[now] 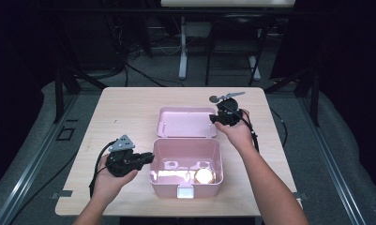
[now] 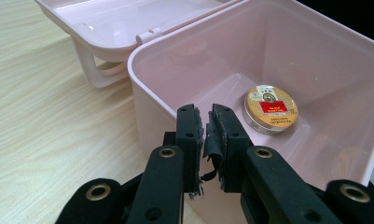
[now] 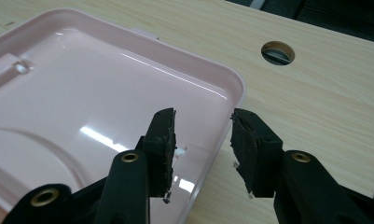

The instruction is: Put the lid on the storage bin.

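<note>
An open pink box point(image 1: 167, 187) stands mid-table, its lid point(image 1: 185, 123) laid back flat behind it. A round gold tin point(image 1: 204, 176) with a red label point(image 2: 270, 108) lies on the box floor at the front right. My left gripper point(image 1: 150, 157) sits just left of the box, pointing at its left wall point(image 2: 152, 88). Its jaws point(image 2: 205, 114) are nearly together with nothing between them. My right gripper point(image 1: 214, 118) is at the lid's right edge. It stands open point(image 3: 203, 123), one jaw over the lid's inside point(image 3: 82, 84) and the other over the table, pads off the rim.
The wooden table point(image 1: 129, 112) has bare room left and right of the box. A round cable hole point(image 3: 278, 52) lies in the tabletop beyond the lid. A white latch point(image 1: 184, 191) sits on the box's front wall. Dark floor and stand legs lie beyond the far edge.
</note>
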